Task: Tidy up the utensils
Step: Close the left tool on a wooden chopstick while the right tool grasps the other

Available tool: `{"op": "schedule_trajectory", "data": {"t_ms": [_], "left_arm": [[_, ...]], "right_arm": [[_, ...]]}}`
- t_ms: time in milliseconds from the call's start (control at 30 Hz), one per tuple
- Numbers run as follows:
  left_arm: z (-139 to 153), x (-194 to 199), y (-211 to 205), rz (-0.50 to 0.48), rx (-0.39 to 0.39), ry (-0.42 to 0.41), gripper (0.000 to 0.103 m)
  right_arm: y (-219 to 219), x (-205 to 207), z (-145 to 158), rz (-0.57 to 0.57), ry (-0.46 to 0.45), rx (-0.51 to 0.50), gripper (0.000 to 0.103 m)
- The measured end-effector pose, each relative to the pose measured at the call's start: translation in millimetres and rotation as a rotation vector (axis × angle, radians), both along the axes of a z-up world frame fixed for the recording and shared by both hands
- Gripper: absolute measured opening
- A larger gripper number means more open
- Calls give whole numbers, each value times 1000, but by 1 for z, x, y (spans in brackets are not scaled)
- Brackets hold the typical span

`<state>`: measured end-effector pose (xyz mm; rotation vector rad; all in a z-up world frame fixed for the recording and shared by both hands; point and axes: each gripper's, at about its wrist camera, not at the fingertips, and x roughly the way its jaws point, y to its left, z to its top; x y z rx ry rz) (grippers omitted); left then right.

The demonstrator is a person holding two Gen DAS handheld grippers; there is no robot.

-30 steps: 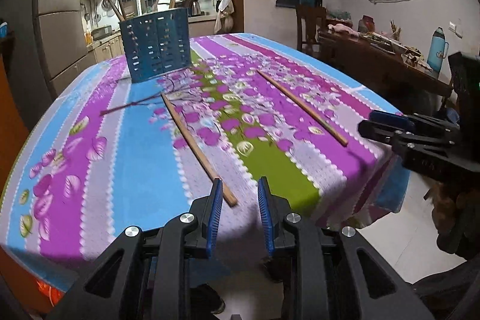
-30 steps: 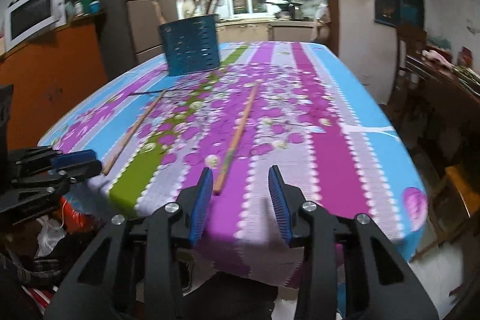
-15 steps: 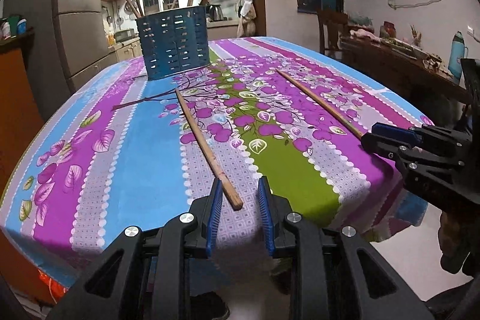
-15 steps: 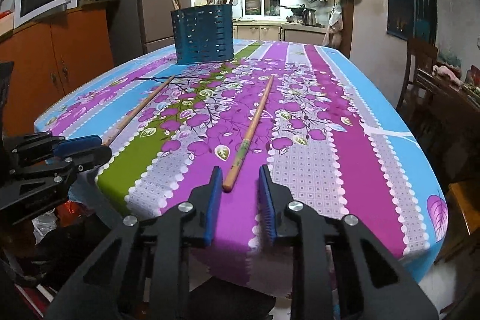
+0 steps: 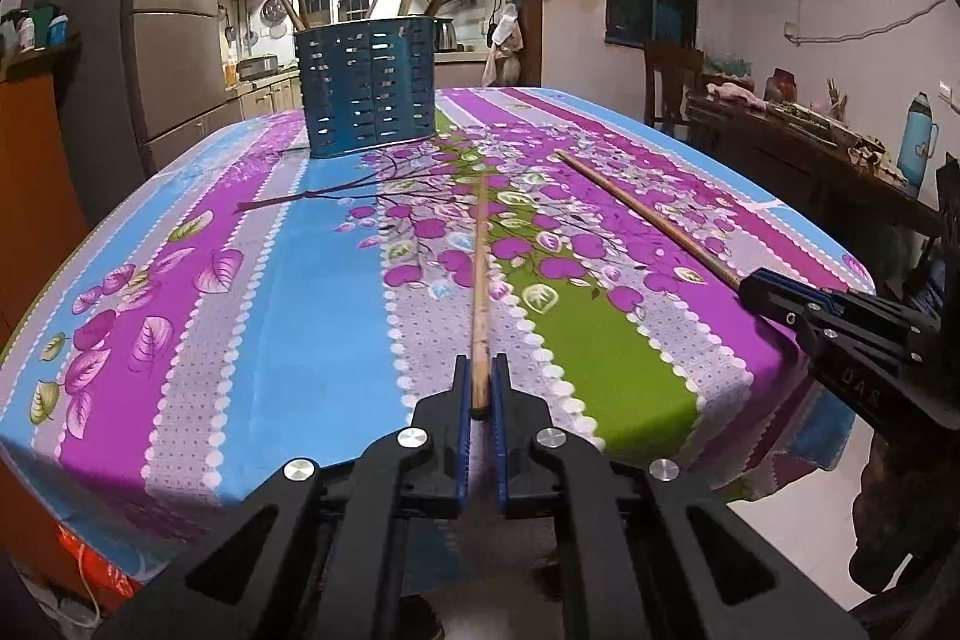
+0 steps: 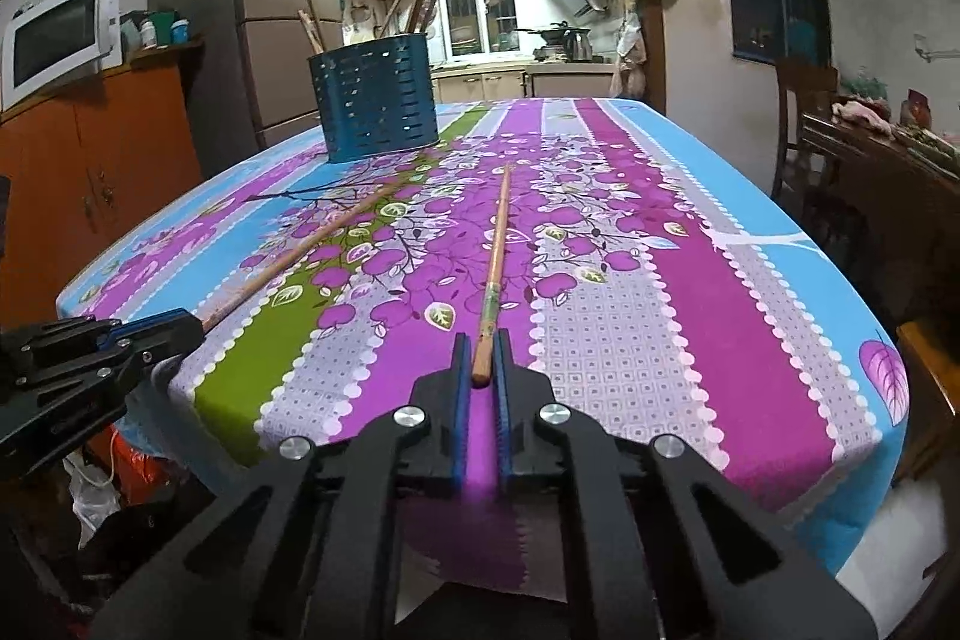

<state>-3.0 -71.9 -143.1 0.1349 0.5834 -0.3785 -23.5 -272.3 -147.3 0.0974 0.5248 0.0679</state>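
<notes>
Jaws nearly closed on both: left gripper is pinching the near end of one wooden stick, right gripper is clamping the near end of the other stick, which has a greenish band. 2 sticks total, thin, round, lying flat and well apart on the glossy striped floral tablecloth. 1 perforated blue metal holder is standing upright at the far end w/ approx 4–5 long handles sticking out; exact count is hard to tell. Each stick's gripped tip is partly hiding between the blue pads.
</notes>
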Motion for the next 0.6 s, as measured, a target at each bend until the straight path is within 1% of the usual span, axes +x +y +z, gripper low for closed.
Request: {"op": "schedule_trajectory", "data": {"t_ms": [100,200,233,467,600], "left_arm": [[7,2,6,15,8,-43,7],[17,1,13,33,39,-116,7],[20,2,16,38,42,-127,7],[37,15,52,96,20,-154,7],[53,25,65,133,39,-167,8]], "right_arm": [[0,2,2,-10,5,23,5],[2,3,7,-18,-8,17,5],[4,3,10,-19,-14,9,5],[17,3,31,-25,-69,-73,5],[24,3,48,-21,-108,-95,5]]}}
